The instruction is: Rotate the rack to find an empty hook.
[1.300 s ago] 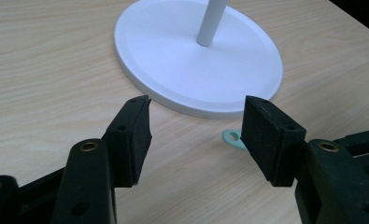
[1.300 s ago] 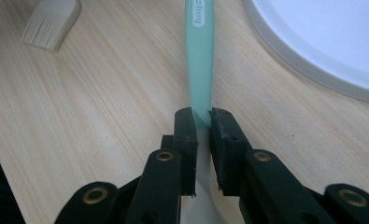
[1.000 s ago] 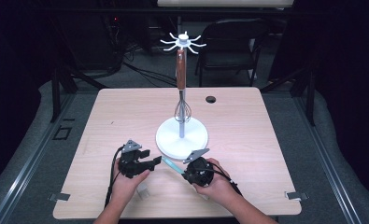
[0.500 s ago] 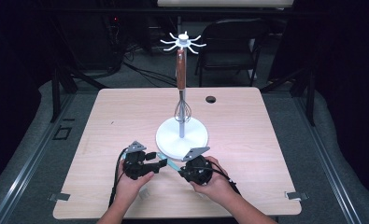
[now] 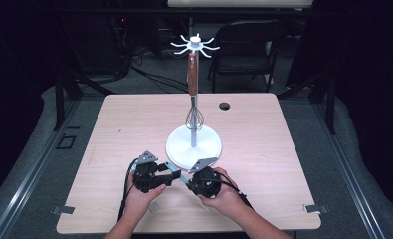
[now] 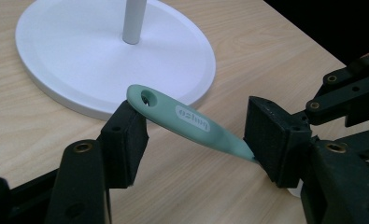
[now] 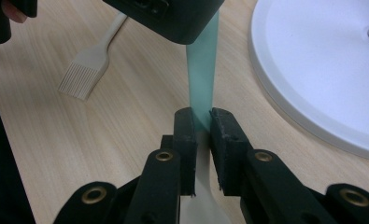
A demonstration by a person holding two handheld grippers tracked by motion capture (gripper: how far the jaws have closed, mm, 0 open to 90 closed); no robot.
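Dark floor and cables ring the pale wood surface [image 5: 134, 124], which carries a white hanging stand with a round base [image 5: 194, 144] and a whisk [image 5: 194, 119] on its post.

At the left, we hold the left gripper [image 6: 196, 135] with its fingers [image 6: 124, 140] spread wide around the mint-green utensil handle [image 6: 187, 121]; the handle's end with the hang hole touches the top of one pad, while the other pad sits close to the handle's far end without clearly pressing on it. So we judge this side is not gripping. Just right of it, the right gripper [image 7: 203, 126] has its fingers [image 7: 184, 135] pinching the green utensil, which spans low over the surface between the two tools, just in front of the stand's base. A beige silicone brush [image 7: 86, 70] lies on the wood nearby.

We see risk in the hand-over: if the right side lets go before the left closes squarely, the smooth handle could slip and drop. Closing on the tapered tip could also pivot it out.

Pale lettering is moulded on the handle, upside down in the left gripper view; we cannot read it reliably.
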